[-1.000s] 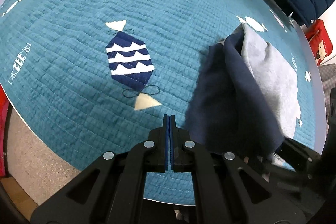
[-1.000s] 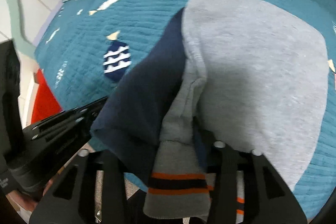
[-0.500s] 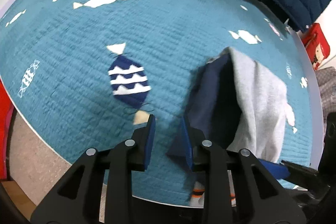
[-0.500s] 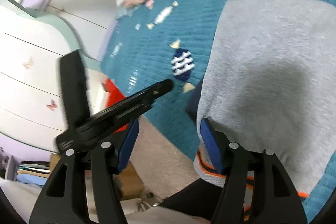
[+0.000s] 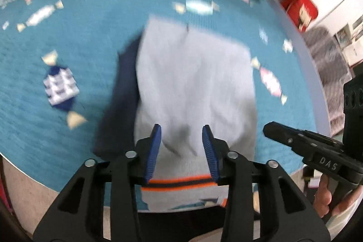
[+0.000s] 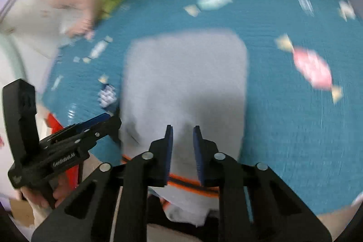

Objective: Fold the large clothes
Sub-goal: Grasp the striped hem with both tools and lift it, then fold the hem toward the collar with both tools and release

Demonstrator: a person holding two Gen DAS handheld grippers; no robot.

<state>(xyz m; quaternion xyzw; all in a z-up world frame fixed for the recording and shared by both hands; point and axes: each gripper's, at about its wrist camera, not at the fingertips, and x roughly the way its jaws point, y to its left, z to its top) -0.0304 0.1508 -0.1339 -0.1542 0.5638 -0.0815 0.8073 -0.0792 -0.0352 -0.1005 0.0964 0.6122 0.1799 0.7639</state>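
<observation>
Both my wrist views are smeared by motion blur. The candy prints on the teal quilt (image 5: 95, 42) won't resolve. The grey sweatshirt (image 5: 195, 83) has its striped hem (image 5: 179, 183) partly behind my left gripper (image 5: 181, 149); its navy part (image 5: 122, 92) disappears under the grey fold.

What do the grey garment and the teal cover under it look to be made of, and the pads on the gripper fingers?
The grey garment looks like soft matte knit, probably fleece or jersey, with an orange-and-navy striped ribbed hem. The teal cover looks like quilted cotton: stitched rows and printed candy shapes, though blurred. The finger pads on the left gripper look like blue ribbed rubber, on black plastic arms.
</observation>
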